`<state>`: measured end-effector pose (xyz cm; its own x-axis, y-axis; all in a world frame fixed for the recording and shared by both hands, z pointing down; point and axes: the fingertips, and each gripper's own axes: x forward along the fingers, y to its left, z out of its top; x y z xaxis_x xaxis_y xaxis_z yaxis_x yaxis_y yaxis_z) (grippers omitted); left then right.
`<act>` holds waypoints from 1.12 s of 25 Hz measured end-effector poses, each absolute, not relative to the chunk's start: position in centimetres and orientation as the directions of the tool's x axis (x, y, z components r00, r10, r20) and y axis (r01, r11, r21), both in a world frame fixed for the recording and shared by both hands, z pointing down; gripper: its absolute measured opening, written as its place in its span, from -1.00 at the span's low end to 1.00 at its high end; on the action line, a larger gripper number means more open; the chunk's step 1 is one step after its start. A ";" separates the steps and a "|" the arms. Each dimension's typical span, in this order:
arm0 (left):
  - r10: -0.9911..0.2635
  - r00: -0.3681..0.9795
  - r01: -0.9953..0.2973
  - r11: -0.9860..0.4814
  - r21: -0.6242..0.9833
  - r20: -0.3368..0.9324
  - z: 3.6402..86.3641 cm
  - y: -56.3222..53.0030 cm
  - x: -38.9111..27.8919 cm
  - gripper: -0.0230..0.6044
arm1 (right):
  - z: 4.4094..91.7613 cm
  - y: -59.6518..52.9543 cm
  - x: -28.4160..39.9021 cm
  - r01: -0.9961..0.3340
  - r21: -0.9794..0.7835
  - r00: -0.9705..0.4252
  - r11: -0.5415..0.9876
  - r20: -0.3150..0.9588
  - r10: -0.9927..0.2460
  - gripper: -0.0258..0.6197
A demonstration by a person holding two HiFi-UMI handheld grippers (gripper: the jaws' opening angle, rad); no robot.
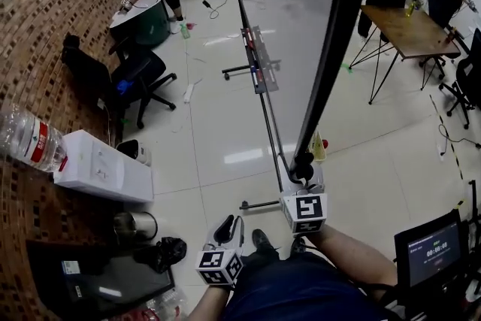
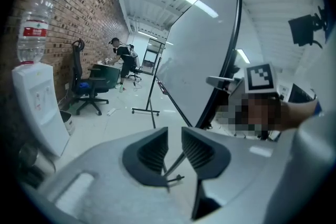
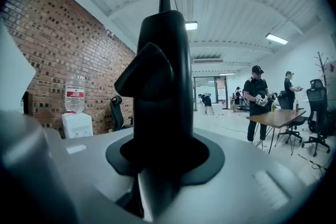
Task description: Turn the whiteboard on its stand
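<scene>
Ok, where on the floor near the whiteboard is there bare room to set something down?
Bare tile lies between the whiteboard and the water dispenser, and on the board's other side, short of the wooden table. The strip along the brick wall is crowded: dispenser, office chair, metal pot, dark clutter.

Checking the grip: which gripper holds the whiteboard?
The right gripper, clamped on the whiteboard's black frame; the left gripper hangs free, empty.
</scene>
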<state>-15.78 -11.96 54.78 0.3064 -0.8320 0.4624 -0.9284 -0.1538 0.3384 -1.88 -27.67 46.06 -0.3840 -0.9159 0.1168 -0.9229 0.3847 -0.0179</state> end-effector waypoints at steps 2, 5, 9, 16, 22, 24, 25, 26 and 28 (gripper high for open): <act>-0.833 0.305 -0.929 -0.153 0.336 0.462 54.0 -10.7 -14.1 -0.66 | 46.1 -26.6 -2.4 -0.915 -0.026 -0.403 0.403 0.119 -0.907 -0.44; -0.832 0.296 -0.937 -0.157 0.312 0.470 54.1 -8.1 -11.6 -0.66 | 45.4 -25.1 -2.4 -0.900 -0.025 -0.434 0.434 0.124 -0.892 -0.42; -0.823 0.254 -0.945 -0.099 0.313 0.507 54.6 -4.7 -11.3 -0.66 | 45.3 -23.9 -2.4 -0.892 -0.031 -0.450 0.450 0.135 -0.883 -0.39; -0.851 0.245 -0.934 -0.078 0.350 0.464 54.3 -2.6 -12.7 -0.66 | 46.2 -21.4 -1.7 -0.895 -0.017 -0.443 0.445 0.139 -0.886 -0.39; -0.854 0.305 -0.906 -0.125 0.404 0.421 54.2 -0.8 -13.6 -0.66 | 45.7 -18.9 -0.3 -0.913 -0.013 -0.406 0.408 0.137 -0.904 -0.40; -0.835 0.327 -0.891 -0.118 0.438 0.443 56.3 0.7 -13.9 -0.66 | 45.8 -17.5 0.0 -0.910 -0.012 -0.412 0.414 0.130 -0.902 -0.41; -0.823 0.338 -0.887 -0.116 0.448 0.456 57.0 1.4 -14.1 -0.66 | 45.8 -16.8 0.1 -0.909 -0.012 -0.416 0.417 0.125 -0.901 -0.41; -0.814 0.346 -0.885 -0.118 0.451 0.467 57.5 1.9 -14.4 -0.66 | 45.6 -16.2 0.1 -0.909 -0.014 -0.414 0.416 0.127 -0.901 -0.41; -0.805 0.357 -0.885 -0.130 0.447 0.474 57.5 2.4 -14.5 -0.66 | 45.2 -15.2 0.1 -0.914 -0.014 -0.404 0.406 0.142 -0.904 -0.40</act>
